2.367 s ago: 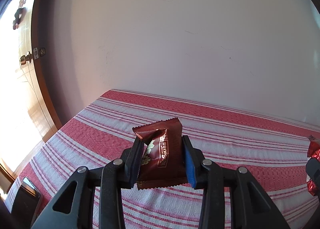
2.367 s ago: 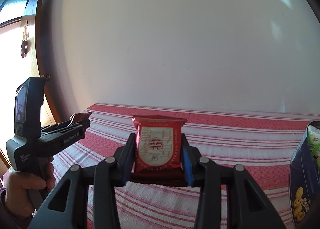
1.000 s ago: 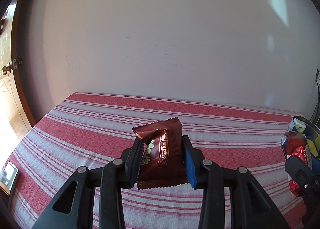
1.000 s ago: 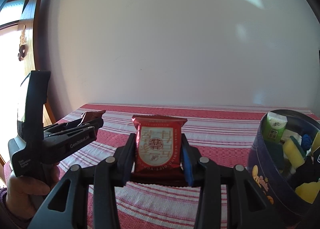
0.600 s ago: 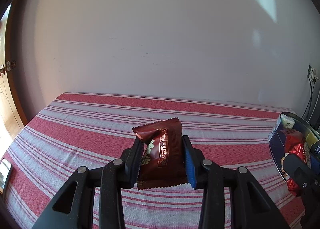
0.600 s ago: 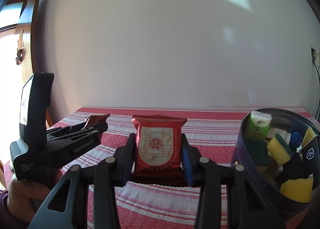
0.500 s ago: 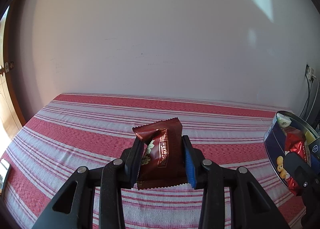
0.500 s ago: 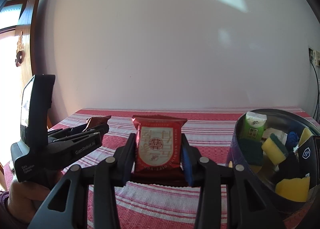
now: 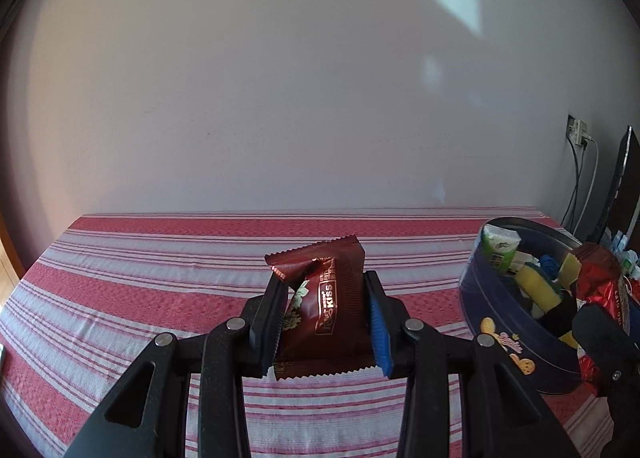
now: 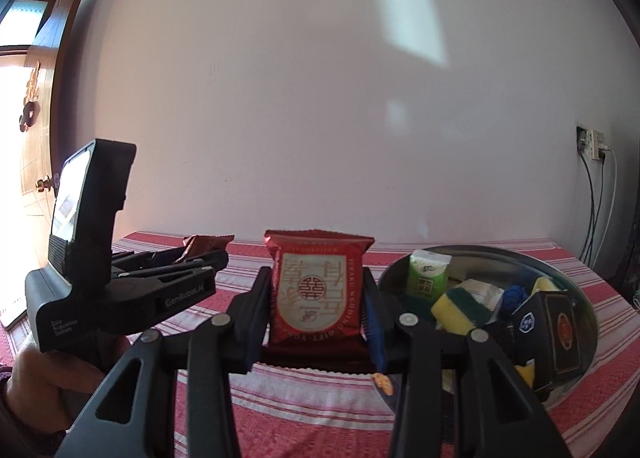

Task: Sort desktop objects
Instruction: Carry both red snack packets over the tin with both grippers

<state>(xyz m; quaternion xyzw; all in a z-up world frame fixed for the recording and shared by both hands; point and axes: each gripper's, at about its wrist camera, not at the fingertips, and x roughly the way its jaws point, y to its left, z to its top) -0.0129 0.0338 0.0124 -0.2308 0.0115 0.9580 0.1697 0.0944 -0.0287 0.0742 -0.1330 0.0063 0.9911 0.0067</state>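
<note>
My left gripper is shut on a dark brown snack packet, held upright above the red-and-white striped tablecloth. A red packet with a white label stands clamped in my right gripper, which is shut on it. The round dark blue tin sits to the right in the left wrist view and just right of the red packet in the right wrist view. It holds a green tissue pack, yellow-green sponges and a dark box. In the right wrist view the left gripper is at the left, beside the red packet.
A plain white wall backs the table. A wall socket with cables and a dark screen edge stand at the far right. A wooden door is at the far left. A hand grips the left tool's handle.
Both grippers have swung to the right with their packets still clamped. The blue tin has come further into both views, and the door has slid out of the left wrist view.
</note>
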